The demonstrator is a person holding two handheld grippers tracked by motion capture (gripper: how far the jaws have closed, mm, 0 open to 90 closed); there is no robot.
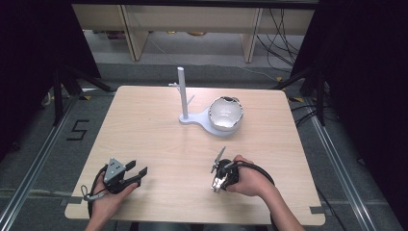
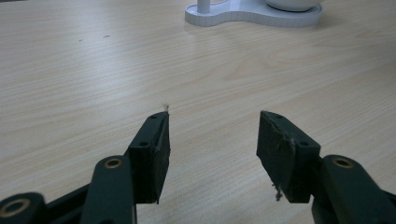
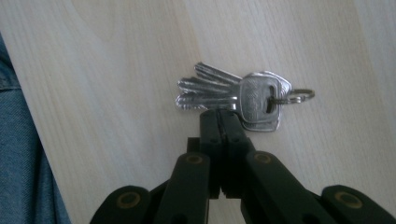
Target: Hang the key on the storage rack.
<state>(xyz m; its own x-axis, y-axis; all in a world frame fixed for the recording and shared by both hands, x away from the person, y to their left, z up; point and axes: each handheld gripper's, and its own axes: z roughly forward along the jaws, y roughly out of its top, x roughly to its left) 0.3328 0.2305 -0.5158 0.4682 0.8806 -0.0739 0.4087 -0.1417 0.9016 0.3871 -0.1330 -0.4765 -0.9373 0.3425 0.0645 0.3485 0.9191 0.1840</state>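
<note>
1. The right claw (image 3: pixel 223 116) is clenched on a bunch of keys (image 3: pixel 233 98) at the near right of the table (image 1: pixel 159 144). Its jaws pinch only the edge of the key heads, with the blades fanned out to one side and the ring (image 3: pixel 299 95) to the other.
2. With so thin a hold, I judge the bunch could swing or slip out if the hand turns or lifts fast. Whether the keys rest on the table or hang just above it I cannot tell.
3. The likely goal is the white stand (image 1: pixel 185 103) at the far middle, well apart from the keys; its pegs are short, so the small ring could miss one.
4. A shiny bowl (image 1: pixel 225 113) sits on the stand's base, just beside the post, and a swinging bunch could knock it.
5. The left claw (image 1: pixel 137 171) is released at the near left, grasping nothing.
</note>
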